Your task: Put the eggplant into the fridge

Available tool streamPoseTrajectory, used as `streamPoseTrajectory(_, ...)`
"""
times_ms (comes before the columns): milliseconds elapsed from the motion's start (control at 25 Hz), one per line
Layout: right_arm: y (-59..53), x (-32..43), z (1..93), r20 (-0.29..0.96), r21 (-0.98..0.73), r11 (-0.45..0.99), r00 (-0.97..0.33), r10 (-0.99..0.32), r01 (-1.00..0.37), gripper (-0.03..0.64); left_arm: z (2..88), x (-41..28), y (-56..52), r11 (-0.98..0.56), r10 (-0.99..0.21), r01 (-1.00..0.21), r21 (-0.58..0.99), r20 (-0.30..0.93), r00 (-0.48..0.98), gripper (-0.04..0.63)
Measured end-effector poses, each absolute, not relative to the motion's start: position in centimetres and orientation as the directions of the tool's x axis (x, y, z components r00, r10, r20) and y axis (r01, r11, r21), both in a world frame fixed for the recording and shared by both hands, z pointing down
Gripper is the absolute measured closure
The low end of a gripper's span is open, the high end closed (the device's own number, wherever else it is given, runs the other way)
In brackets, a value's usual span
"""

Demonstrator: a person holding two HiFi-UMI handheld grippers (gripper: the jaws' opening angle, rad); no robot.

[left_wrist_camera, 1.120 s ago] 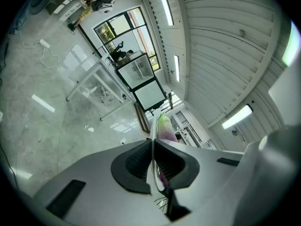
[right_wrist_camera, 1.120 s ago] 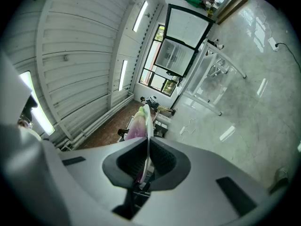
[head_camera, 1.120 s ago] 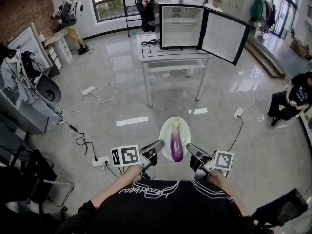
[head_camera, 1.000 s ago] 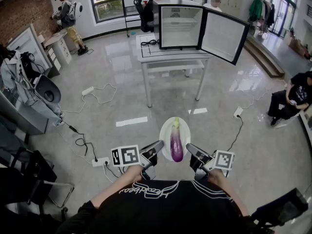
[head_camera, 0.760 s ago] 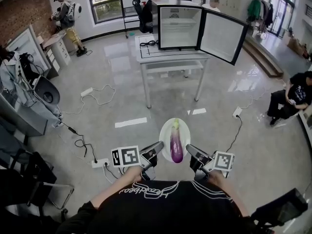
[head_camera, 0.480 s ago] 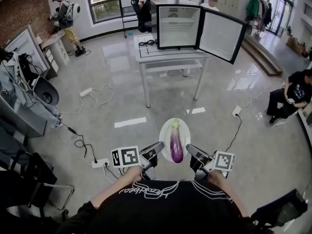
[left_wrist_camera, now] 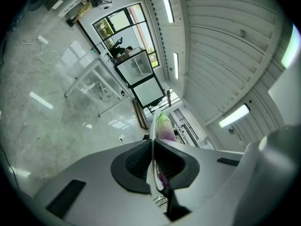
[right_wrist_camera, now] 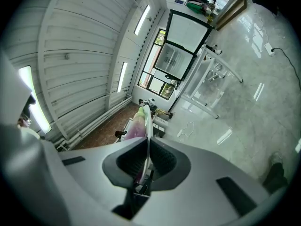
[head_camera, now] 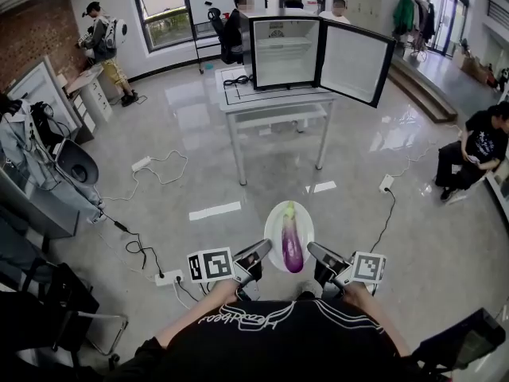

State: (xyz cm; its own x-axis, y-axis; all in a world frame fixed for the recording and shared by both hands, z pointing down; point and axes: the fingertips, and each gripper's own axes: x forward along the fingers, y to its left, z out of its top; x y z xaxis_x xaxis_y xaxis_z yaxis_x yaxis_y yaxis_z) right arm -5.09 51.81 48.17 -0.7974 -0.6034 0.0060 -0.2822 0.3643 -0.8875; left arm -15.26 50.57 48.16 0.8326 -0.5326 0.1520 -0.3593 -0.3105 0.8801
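A purple eggplant (head_camera: pixel 292 245) with a green stem lies on a white plate (head_camera: pixel 272 221) held in the air in front of me. My left gripper (head_camera: pixel 265 249) is shut on the plate's left rim, and my right gripper (head_camera: pixel 312 251) on its right rim. In the left gripper view the plate (left_wrist_camera: pixel 153 140) runs edge-on between the pads, with the eggplant (left_wrist_camera: pixel 164 128) behind it. The right gripper view shows the same: plate (right_wrist_camera: pixel 147 135), eggplant (right_wrist_camera: pixel 136 124). The black fridge (head_camera: pixel 285 50) stands on a white table (head_camera: pixel 274 98) some way ahead, its door (head_camera: pixel 354 62) swung open to the right.
Cables and power strips (head_camera: pixel 167 277) trail over the glossy floor between me and the table. A person sits at the right (head_camera: pixel 477 146); others stand or sit at the back. Desks and equipment (head_camera: pixel 48 173) line the left wall.
Both grippers keep the same hold on the plate. The head view has shifted a little, so the plate and grippers sit slightly lower and further right in the picture.
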Motion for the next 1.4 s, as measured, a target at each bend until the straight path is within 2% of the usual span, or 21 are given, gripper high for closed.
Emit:
streamPoseTrajectory(320, 50.9, -4.5, 47.6, -0.021, -0.887, 0.380, -0.800, -0.600, -0.262, 0.595, 48.0, -14.5, 49.9, -0.308, -0.534, -0.356, 0.882, 0.150, 0.832, 0.572)
streamPoseTrajectory(560, 48.9, -3.6, 49.4, 0.020, -0.900, 0.335, -0.792, -0.610, -0.281, 0.595, 48.0, -14.4, 47.9, -0.306, -0.548, -0.379, 0.873, 0.164, 0.821, 0.572)
streamPoseTrajectory(920, 42.8, -2.5, 48.6, -0.027, -0.896, 0.375, -0.816, -0.578, -0.236, 0.595, 48.4, -12.7, 42.3, -0.290, -0.560, -0.389, 0.875, 0.174, 0.810, 0.572)
streamPoseTrajectory(1400, 31.5, 1.4, 49.9, 0.000, -0.915, 0.339, -0.843, -0.538, -0.217, 0.595, 50.1, -8.6, 31.3, -0.227, -0.574, -0.391, 0.892, 0.202, 0.794, 0.572)
